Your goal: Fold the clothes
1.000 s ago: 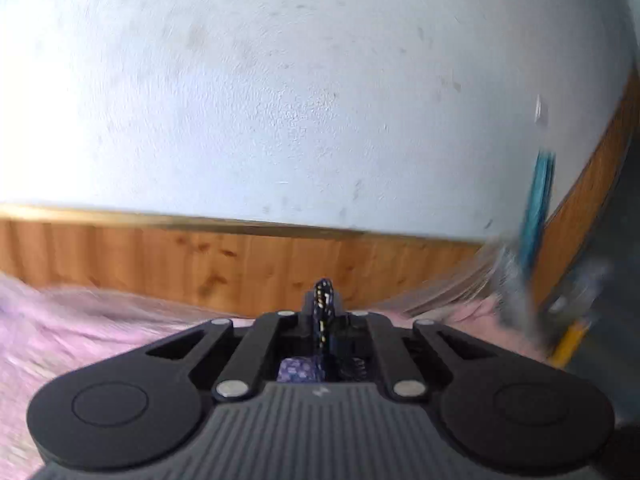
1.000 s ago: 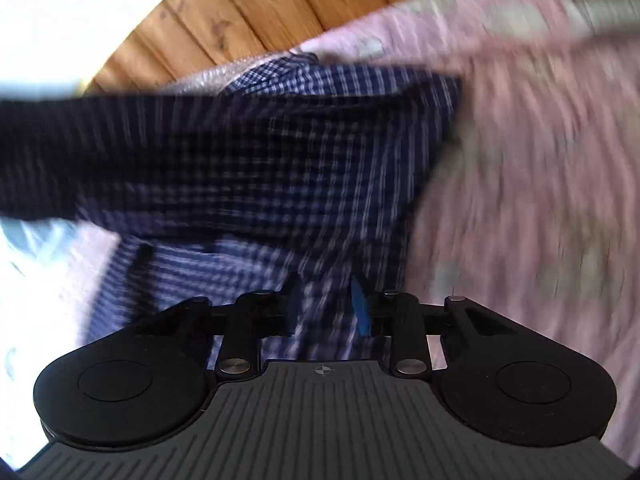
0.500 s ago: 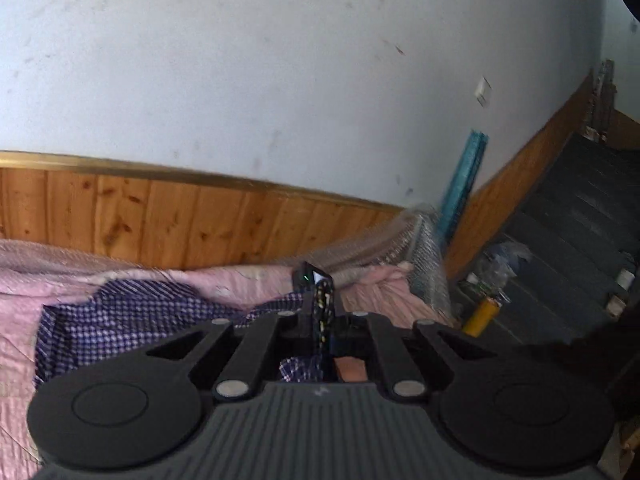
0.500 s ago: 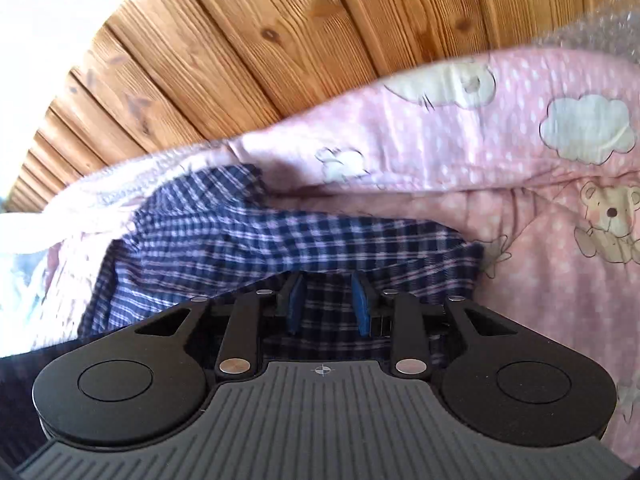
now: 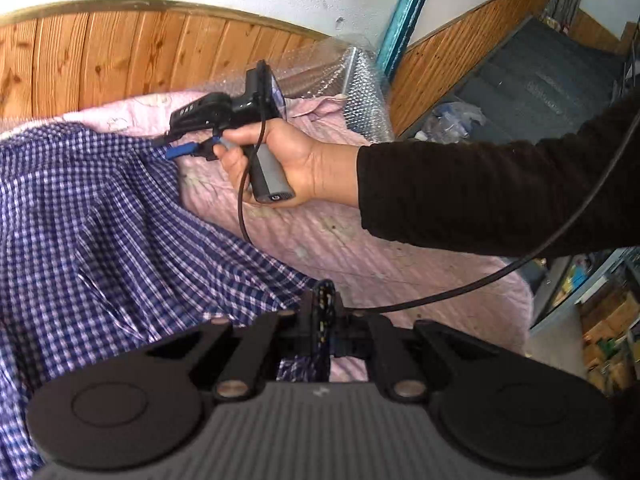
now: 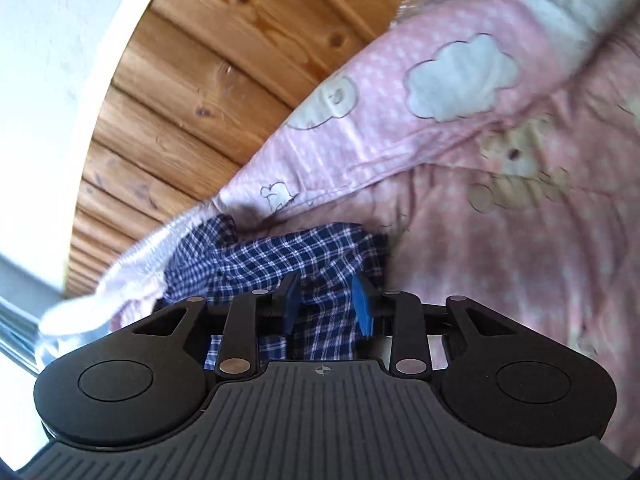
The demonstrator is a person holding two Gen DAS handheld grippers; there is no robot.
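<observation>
A blue-and-white checked shirt (image 5: 100, 220) lies spread over the pink quilt (image 5: 340, 240) to the left. My left gripper (image 5: 324, 300) is shut on its near edge, with cloth pinched between the closed fingers. At the shirt's far corner is my right gripper (image 5: 180, 152), held by a hand (image 5: 288, 160). In the right wrist view the right gripper (image 6: 325, 304) has bunched shirt (image 6: 280, 252) filling the narrow gap between its blue fingers (image 6: 290, 296). The shirt edge runs fairly straight between the two grippers.
A wooden wall panel (image 5: 120, 60) backs the bed, and bubble wrap (image 5: 360, 80) lies at its far right corner. Dark stairs (image 5: 540, 72) descend to the right. A black cable (image 5: 480, 280) and a dark sleeve (image 5: 480, 192) cross above the quilt (image 6: 520, 240), printed with clouds and bears.
The left wrist view has swung down from the wall to the bed. The shirt has come down from the air onto the quilt. My right gripper has moved toward the wooden panel with the cloth.
</observation>
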